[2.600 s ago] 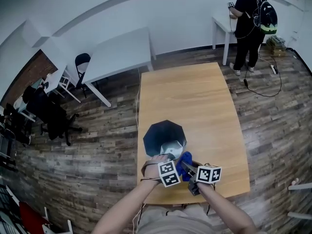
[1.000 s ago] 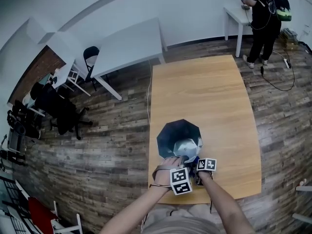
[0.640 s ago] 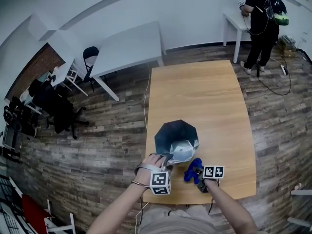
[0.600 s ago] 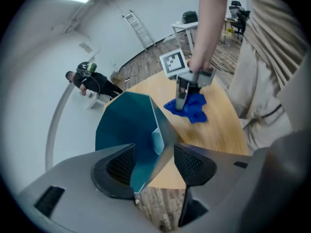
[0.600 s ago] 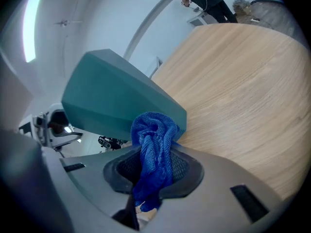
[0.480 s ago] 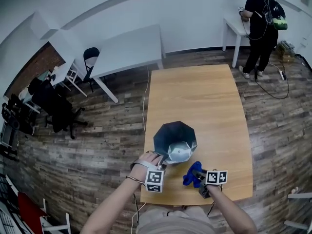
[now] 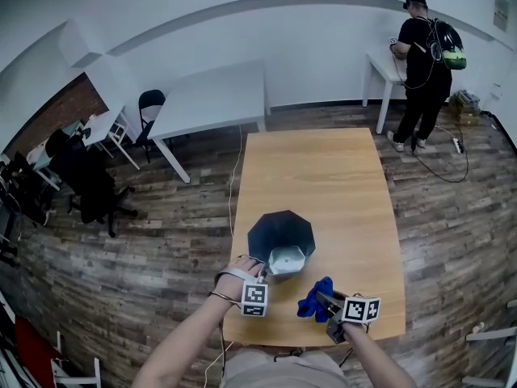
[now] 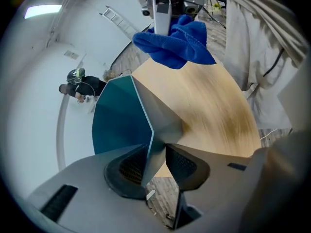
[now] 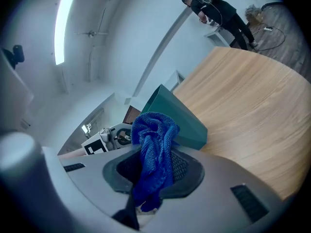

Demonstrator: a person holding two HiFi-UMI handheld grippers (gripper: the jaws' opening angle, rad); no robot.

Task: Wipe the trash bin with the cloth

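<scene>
At the near end of the wooden surface [image 7: 323, 176] stands the bin [image 7: 280, 231], with its dark opening facing up. Your left gripper [image 7: 262, 269] is at the bin's near rim. In the left gripper view the thin wall of the bin runs between its two jaws: the teal inner side lies against one pad and the grey outer side against the other. These jaws have just been closing, and they now pinch the wall, only partly spread.

Your right gripper [image 7: 329, 301] is to the right of the bin, near the front edge of the surface and apart from the bin. Its jaws are pressed on the blue cloth [image 7: 315, 300], which is bunched between the pads and stands out past them in a loose fold. In the right gripper view the cloth appears in front of the bin's side, and you cannot tell there if it touches.

Compared with one second ago, the cloth has left the bin. Then your two grippers were close together at the bin's near side, their marker cubes almost touching and the cloth hardly visible. Now they are well apart, the left one at the rim and the right one off to the side with the cloth in plain sight. Half a second ago the positions were already nearly as now.
</scene>
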